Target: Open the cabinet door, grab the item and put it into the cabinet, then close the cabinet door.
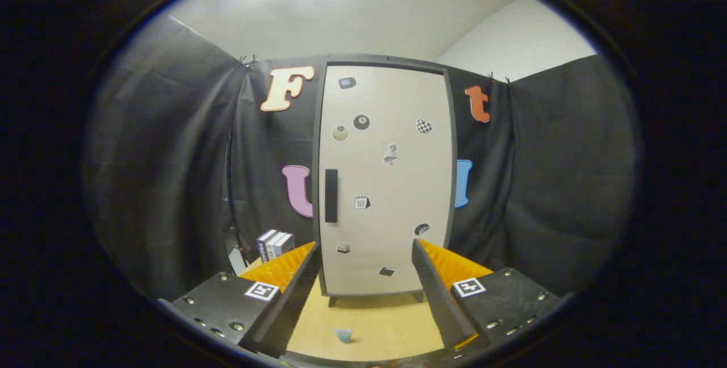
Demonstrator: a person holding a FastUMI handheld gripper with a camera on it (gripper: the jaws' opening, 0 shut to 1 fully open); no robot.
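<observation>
The gripper (366,268) hangs with its 2 fingers spread wide, holding nothing. The cabinet (386,175) stands upright straight ahead, door closed, and its dark handle (331,195) runs vertically near the door's left edge, ahead and left of the finger gap. A small cup (343,335) sits on the table (375,317) between the fingers, in the approach path. Boxes (274,244) stand left of the cabinet.
</observation>
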